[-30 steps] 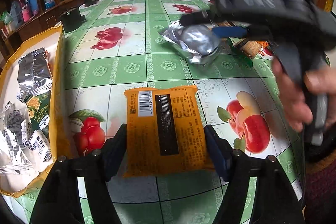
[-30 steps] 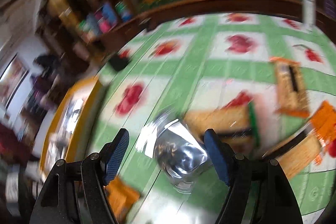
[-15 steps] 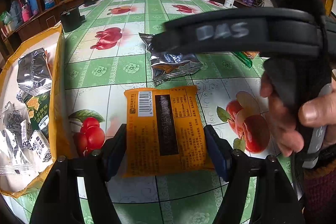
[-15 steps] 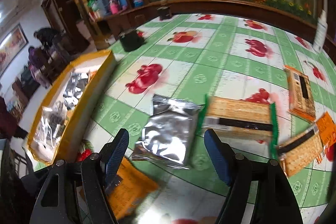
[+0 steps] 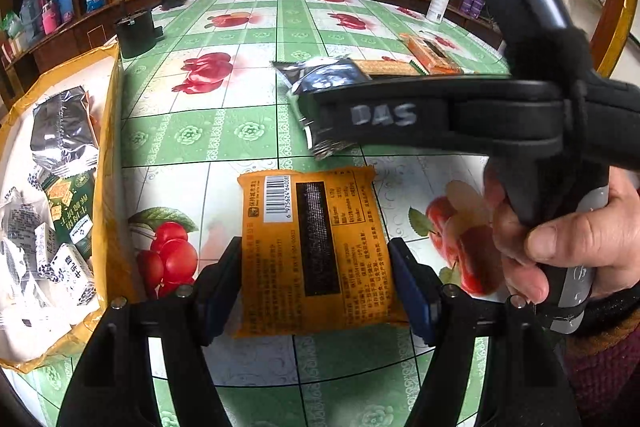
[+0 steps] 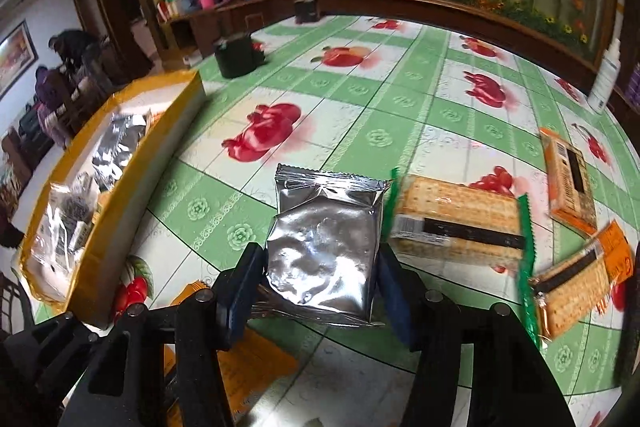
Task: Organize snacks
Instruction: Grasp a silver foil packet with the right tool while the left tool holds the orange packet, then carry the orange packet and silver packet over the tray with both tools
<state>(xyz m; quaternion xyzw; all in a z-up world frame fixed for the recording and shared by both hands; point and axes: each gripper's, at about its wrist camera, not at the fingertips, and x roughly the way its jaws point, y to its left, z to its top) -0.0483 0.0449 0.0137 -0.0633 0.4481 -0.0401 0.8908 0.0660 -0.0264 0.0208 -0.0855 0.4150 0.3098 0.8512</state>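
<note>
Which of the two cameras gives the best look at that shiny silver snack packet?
The right wrist view: the silver packet lies whole between the right gripper's fingers. In the left wrist view that gripper's black body hides most of the packet.

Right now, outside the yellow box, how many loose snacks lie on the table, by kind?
Silver packets: 1
Orange packets: 2
Cracker packs: 2
Total: 5
</note>
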